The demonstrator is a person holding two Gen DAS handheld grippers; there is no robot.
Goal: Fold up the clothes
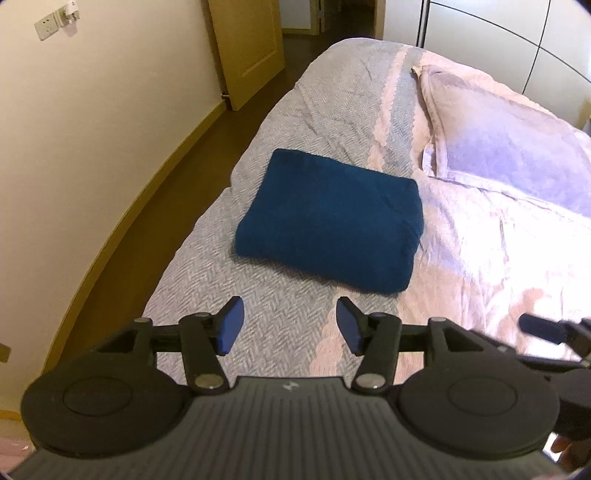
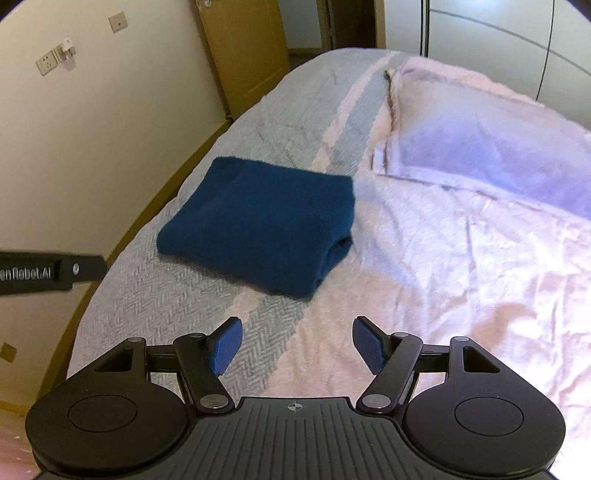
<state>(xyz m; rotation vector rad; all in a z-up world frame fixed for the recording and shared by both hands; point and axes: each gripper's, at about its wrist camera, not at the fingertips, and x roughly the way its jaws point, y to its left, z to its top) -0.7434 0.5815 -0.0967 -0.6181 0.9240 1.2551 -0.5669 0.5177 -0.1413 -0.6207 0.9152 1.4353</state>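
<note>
Left wrist view: a blue garment (image 1: pixel 328 219) lies folded on the bed (image 1: pixel 280 332), just beside the pillow (image 1: pixel 509 147). Left tool (image 1: pixel 289 325) and right tool (image 2: pixel 297 345) hover short of it, jaws apart and empty. Folding looks finished; a final tidy or fresh garment likely follows.

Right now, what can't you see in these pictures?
- Sweater: both views show only a folded blue bundle; folds hide what garment it is.
- Right claw in the left view: blurred, cut by the edge.
- Left claw in the right view: only its side bar shows; the left edge cuts the rest.
- Doorway: too dark.
</note>
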